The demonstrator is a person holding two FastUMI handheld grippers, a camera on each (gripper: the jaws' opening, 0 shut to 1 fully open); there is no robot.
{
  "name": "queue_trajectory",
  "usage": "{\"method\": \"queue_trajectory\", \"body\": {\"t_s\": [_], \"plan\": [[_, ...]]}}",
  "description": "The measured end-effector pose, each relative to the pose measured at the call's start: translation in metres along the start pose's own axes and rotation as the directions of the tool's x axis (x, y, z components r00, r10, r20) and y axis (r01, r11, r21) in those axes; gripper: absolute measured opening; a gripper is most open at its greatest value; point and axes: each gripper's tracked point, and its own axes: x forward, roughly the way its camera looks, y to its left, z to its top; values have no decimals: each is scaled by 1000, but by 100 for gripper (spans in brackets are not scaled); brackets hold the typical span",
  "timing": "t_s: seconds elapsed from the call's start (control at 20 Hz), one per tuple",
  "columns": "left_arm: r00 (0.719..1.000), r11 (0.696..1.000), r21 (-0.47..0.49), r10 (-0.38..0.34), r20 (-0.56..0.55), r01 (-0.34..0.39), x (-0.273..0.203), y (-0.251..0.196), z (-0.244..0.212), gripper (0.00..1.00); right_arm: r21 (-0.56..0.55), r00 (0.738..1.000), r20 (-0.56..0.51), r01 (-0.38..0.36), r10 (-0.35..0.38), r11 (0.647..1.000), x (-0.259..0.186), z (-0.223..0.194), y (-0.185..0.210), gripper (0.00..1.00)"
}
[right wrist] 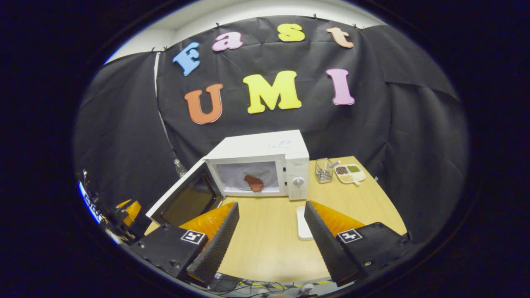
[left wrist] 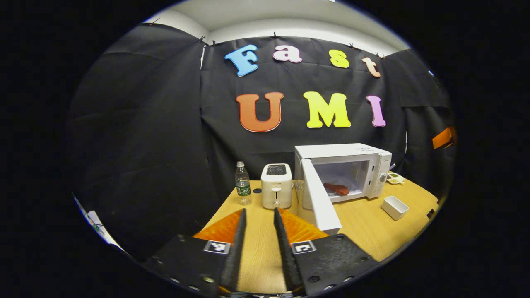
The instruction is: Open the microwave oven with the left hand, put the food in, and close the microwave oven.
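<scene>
In the left gripper view the left tool (left wrist: 259,215) hangs over the wooden table (left wrist: 364,225) with its fingers a narrow gap apart and nothing between them. Just beyond its right finger stands the edge of the microwave oven's door (left wrist: 319,198), swung wide open toward the camera. Inside the white microwave oven (left wrist: 343,165) the reddish food (left wrist: 337,188) lies on the cavity floor. To the left of the oven a white toaster (left wrist: 276,186) stands beside a clear bottle (left wrist: 243,184), and a small white dish (left wrist: 394,207) sits on the table in front of the oven's control side. In the right gripper view the right tool (right wrist: 271,211) has its fingers spread well apart, empty, above the table. Between and past them a white dish (right wrist: 303,225) lies just beside the right finger. Farther off, a clear cup (right wrist: 324,170) and a sectioned tray (right wrist: 350,173) sit right of the oven.
</scene>
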Motion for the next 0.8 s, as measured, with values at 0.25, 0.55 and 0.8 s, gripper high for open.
{"method": "queue_trajectory", "body": {"t_s": [0.25, 0.55, 0.8], "plan": [[998, 999, -27, 33, -47, -35, 19, 10, -38, 0, -3, 1000, 2, 21, -21, 1000, -8, 3, -9, 100], [996, 999, 29, -13, -85, 15, 35, -7, -57, 0, 6, 999, -16, 52, -52, 999, -14, -8, -21, 100], [995, 997, 67, -20, -94, 26, 37, -26, -63, 0, 21, 998, -28, 59, -58, 998, -17, -21, -31, 90]]}}
